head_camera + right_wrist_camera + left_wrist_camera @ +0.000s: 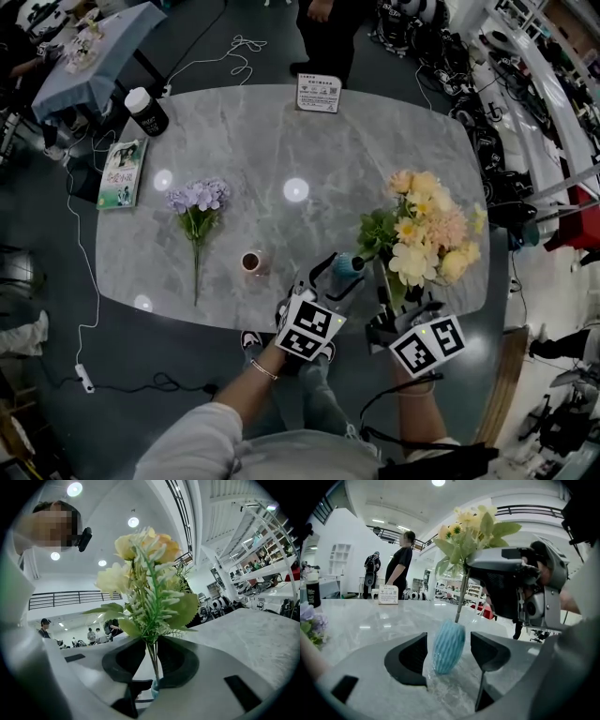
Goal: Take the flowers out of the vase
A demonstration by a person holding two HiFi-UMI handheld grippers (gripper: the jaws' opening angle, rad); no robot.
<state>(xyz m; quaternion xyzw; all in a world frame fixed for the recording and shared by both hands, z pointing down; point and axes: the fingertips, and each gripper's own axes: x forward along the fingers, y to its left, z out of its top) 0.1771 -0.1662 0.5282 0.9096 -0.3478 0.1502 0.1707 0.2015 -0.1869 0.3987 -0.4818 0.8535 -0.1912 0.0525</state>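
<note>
- The left gripper is reaching in low over the near edge of the grey marble table, right of its middle. Its jaws are standing apart on either side of the blue vase, with a sliver of tabletop showing at each pad, so it is not clamping anything.
- The vase is leaning slightly, between those jaws.
- The right gripper is clenching the thin stems of the yellow and peach bouquet, just above the vase's mouth.
- The stems' lower ends are sitting in the vase, and the blooms are spreading to the right of it.
- A bunch of purple flowers is lying flat on the table's left part, well apart from the vase.
- A small cup is standing just left of the grippers.
- A book and a white-capped bottle are sitting at the far left, and a card is standing at the far edge.
</note>
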